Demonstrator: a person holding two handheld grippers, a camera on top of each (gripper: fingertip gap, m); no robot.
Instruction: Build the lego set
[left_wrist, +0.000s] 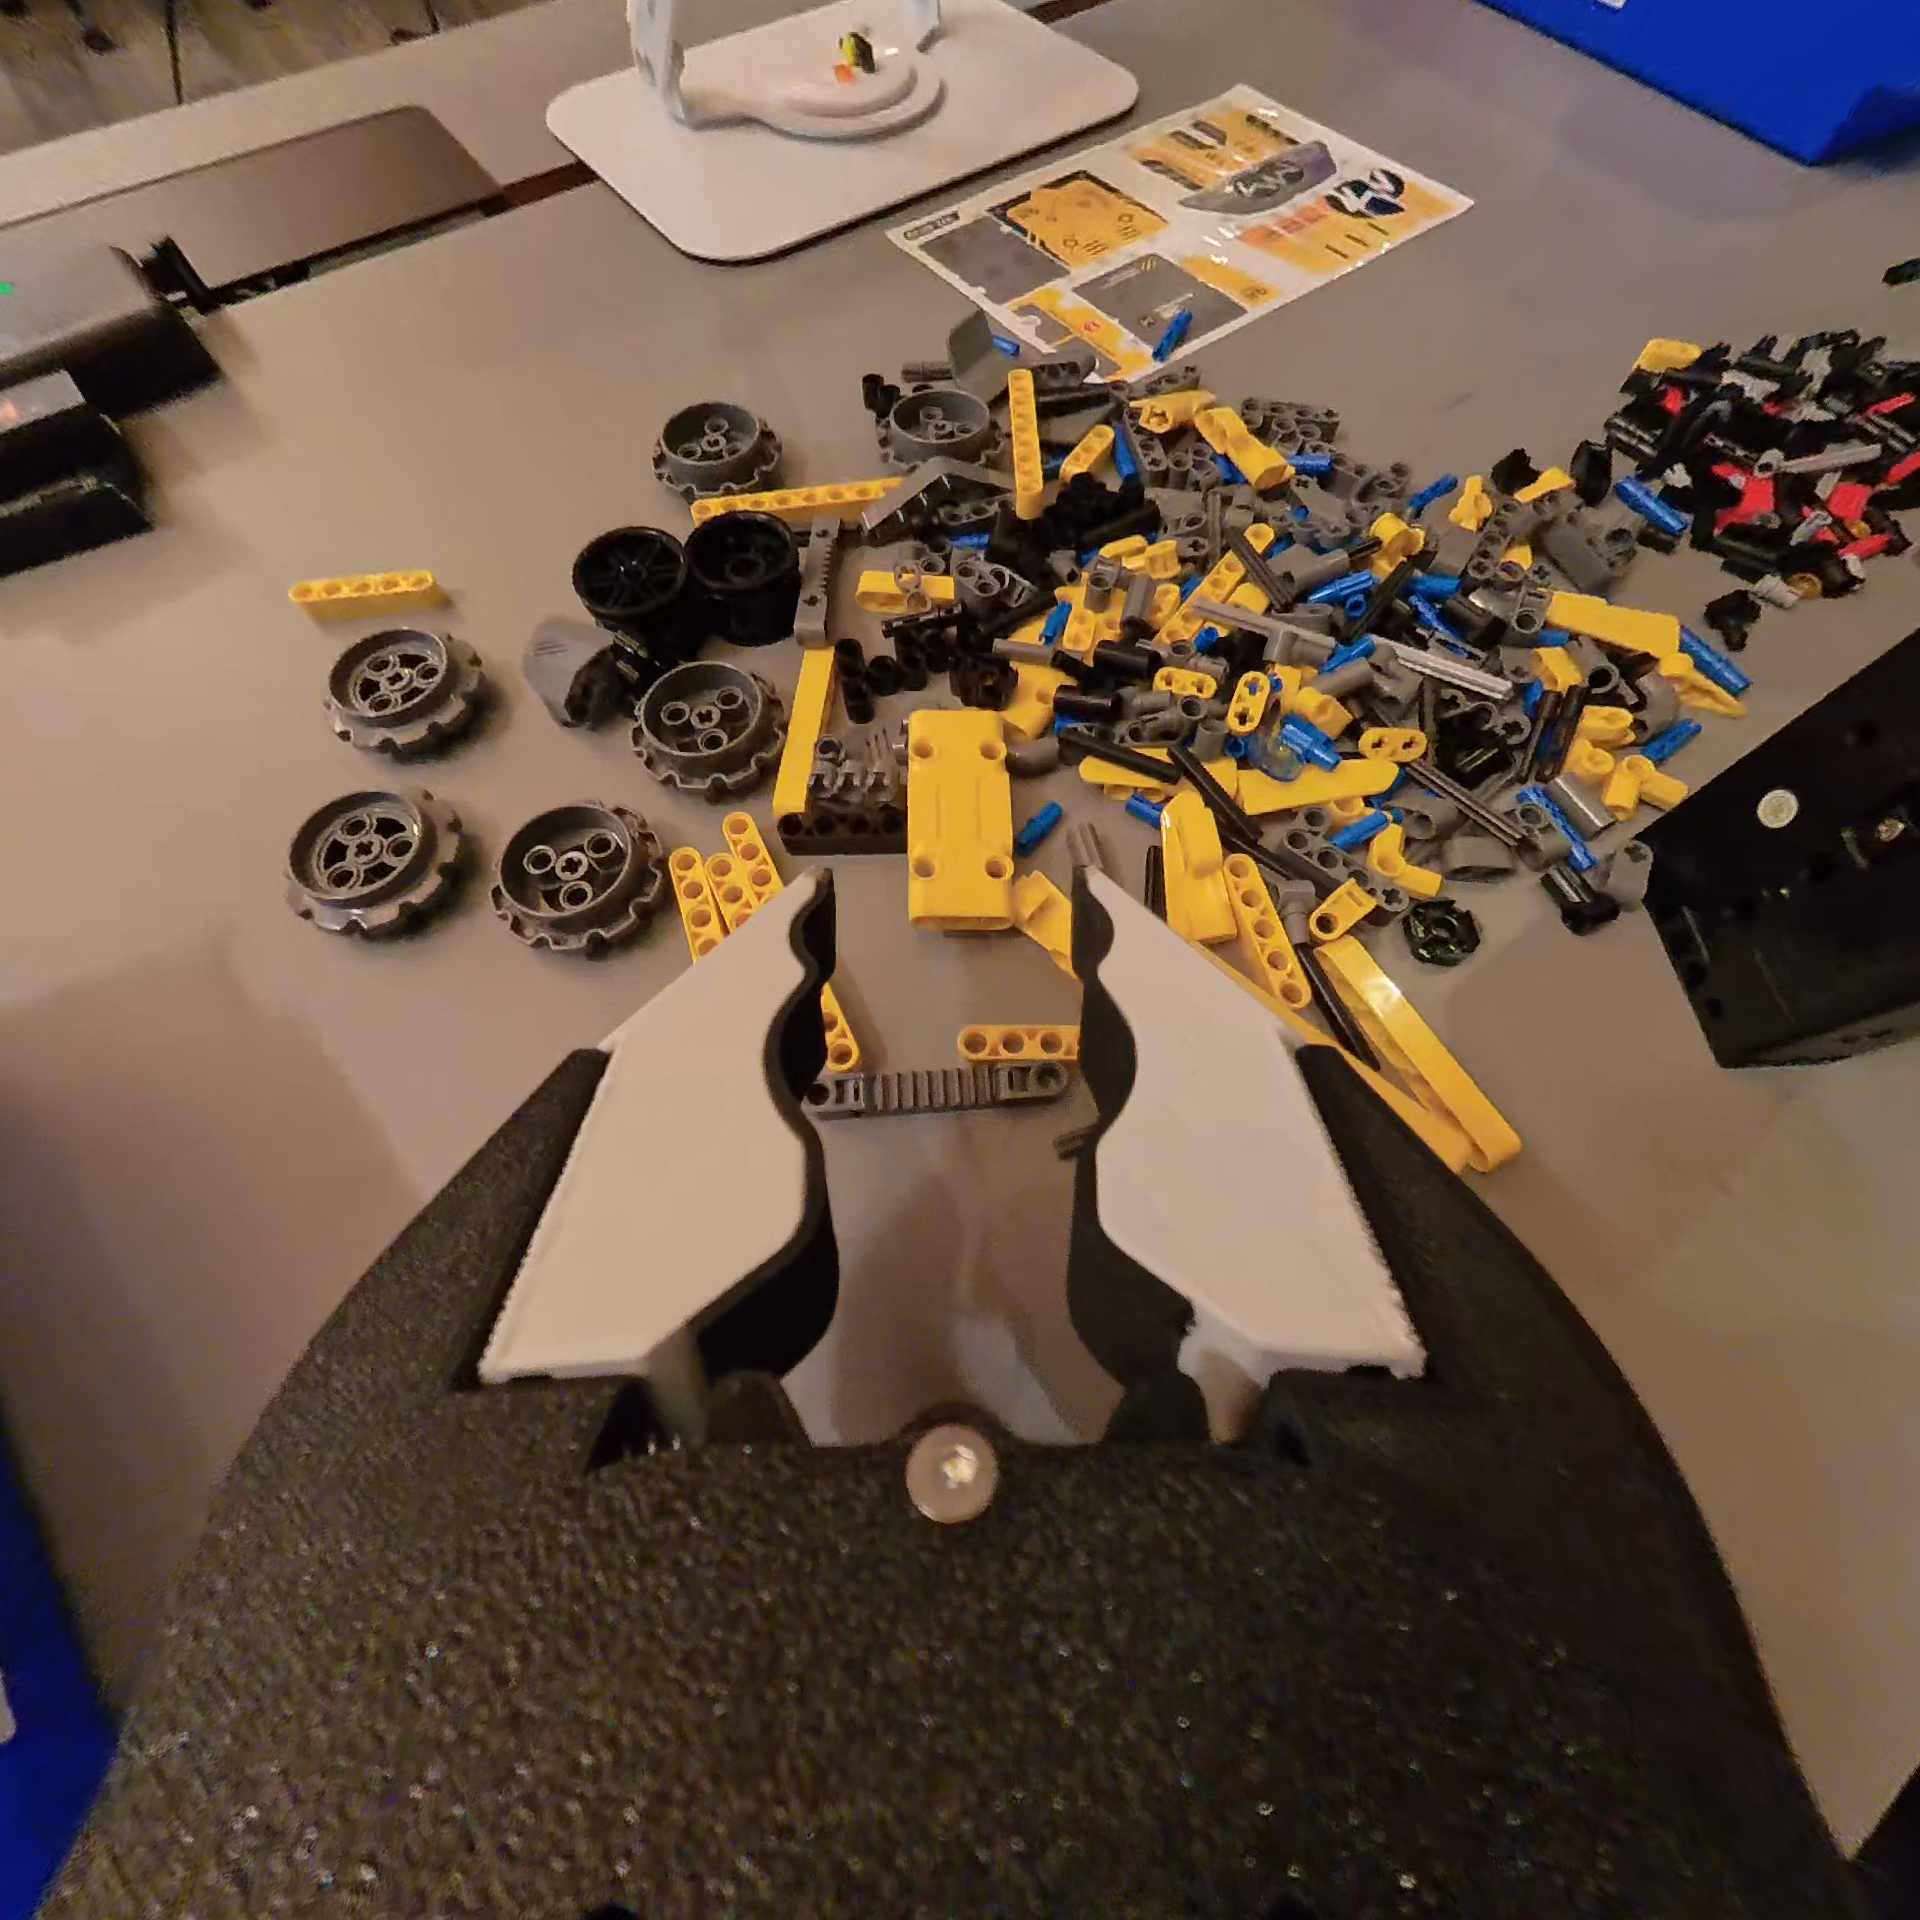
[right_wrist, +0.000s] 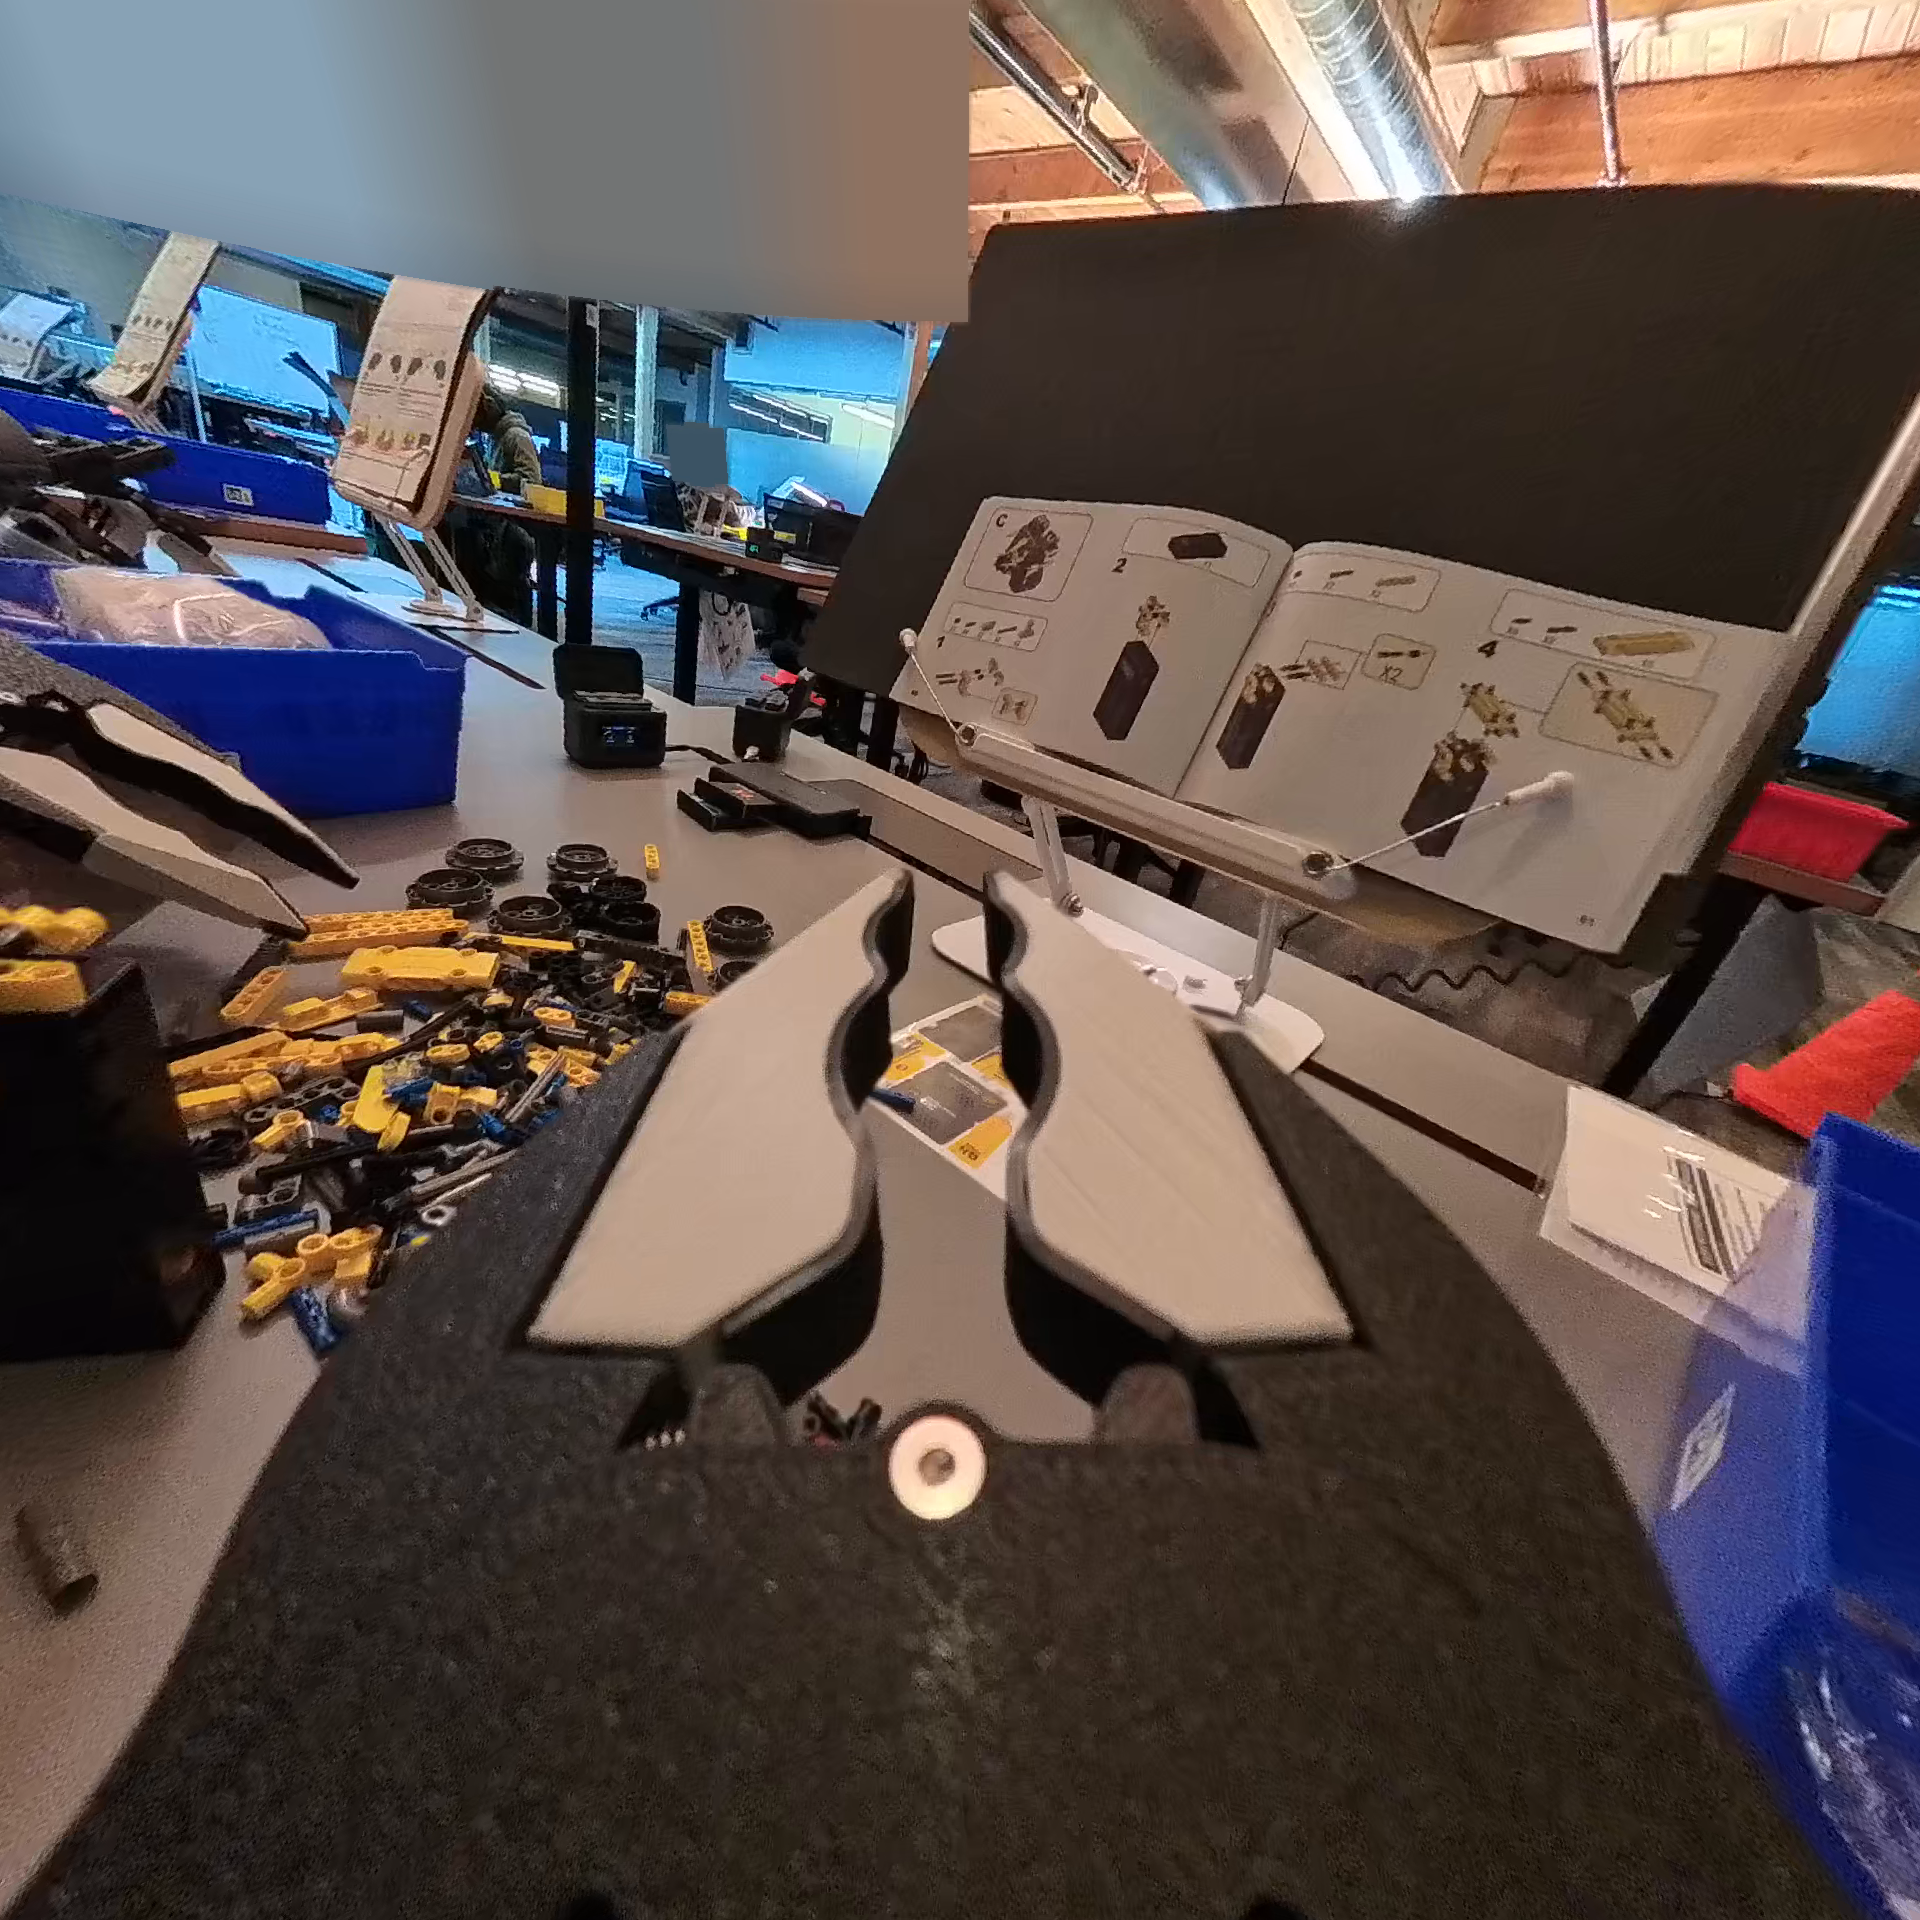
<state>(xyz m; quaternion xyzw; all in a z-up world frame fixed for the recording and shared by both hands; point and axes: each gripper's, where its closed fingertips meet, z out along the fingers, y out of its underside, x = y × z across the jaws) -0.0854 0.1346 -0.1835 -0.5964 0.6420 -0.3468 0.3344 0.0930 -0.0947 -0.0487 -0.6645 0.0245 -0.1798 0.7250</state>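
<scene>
My left gripper (left_wrist: 951, 894) is open and empty, low over the near edge of a pile of yellow, grey, black and blue building pieces (left_wrist: 1247, 644). A grey toothed rack (left_wrist: 935, 1093) lies on the table between its fingers, and a yellow panel piece (left_wrist: 958, 821) lies just beyond the tips. My right gripper (right_wrist: 948, 894) is slightly open and empty, held above the table and pointing at the open instruction booklet (right_wrist: 1330, 675) on a stand. A sticker sheet (right_wrist: 956, 1091) shows through its gap. The left gripper (right_wrist: 327, 904) also shows at the left of the right wrist view.
Several grey toothed wheels (left_wrist: 400, 686) and black tyres (left_wrist: 686, 571) lie left of the pile. A black box (left_wrist: 1787, 883) stands to its right, with red and black pieces (left_wrist: 1787, 468) beyond. Blue bins (right_wrist: 291, 696) (right_wrist: 1849, 1351) flank the table. A sleeved paper (right_wrist: 1662, 1195) lies at right. The gap from one gripper's tips to the other's is roughly 30 centimeters.
</scene>
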